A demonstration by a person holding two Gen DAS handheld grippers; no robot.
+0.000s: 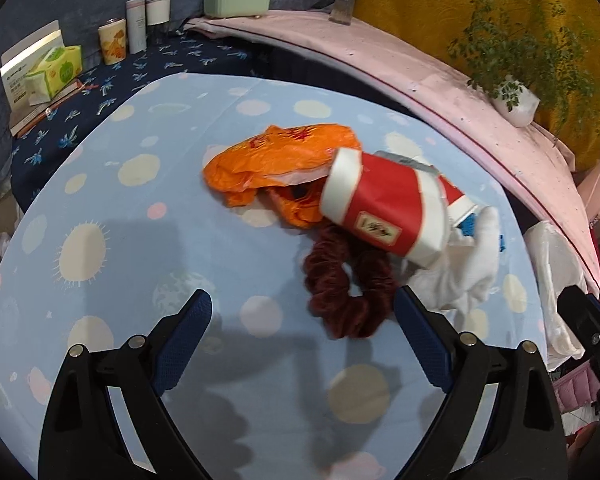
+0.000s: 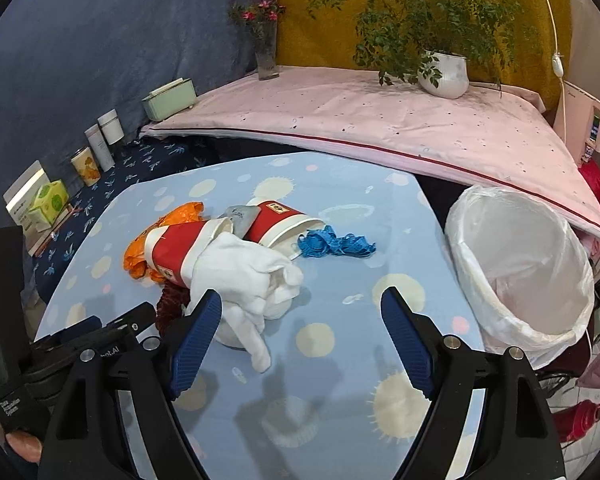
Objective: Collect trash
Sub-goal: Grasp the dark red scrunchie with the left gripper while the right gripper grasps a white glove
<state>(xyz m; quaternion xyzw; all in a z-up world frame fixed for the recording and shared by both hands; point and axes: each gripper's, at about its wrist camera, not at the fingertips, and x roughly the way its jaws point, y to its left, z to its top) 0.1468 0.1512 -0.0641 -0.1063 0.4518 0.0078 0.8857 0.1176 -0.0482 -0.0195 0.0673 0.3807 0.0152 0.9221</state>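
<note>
Inspecting left to right, operator, you have these findings.
Left gripper (image 1: 302, 306): your jaws are spread wide and hold nothing, poised low over the blue spotted tablecloth (image 1: 140, 248).
Orange plastic bag (image 1: 276, 160): crumpled at the left of the trash pile.
Red paper cup (image 1: 384, 204): lying on its side, overlapping the bag.
Dark red scrunchie (image 1: 340, 288): on the cloth, just beyond your left fingertips, partly under the cup.
White glove (image 2: 248, 276): draped from the cup's mouth toward the near side.
Second red cup (image 2: 284, 224): on its side behind the glove.
Blue scrap (image 2: 332, 244): right of the second cup.
Right gripper (image 2: 302, 312): your jaws stand wide apart and empty, left finger touching the glove.
Lined bin (image 2: 520, 276): far right, beside the table.
</note>
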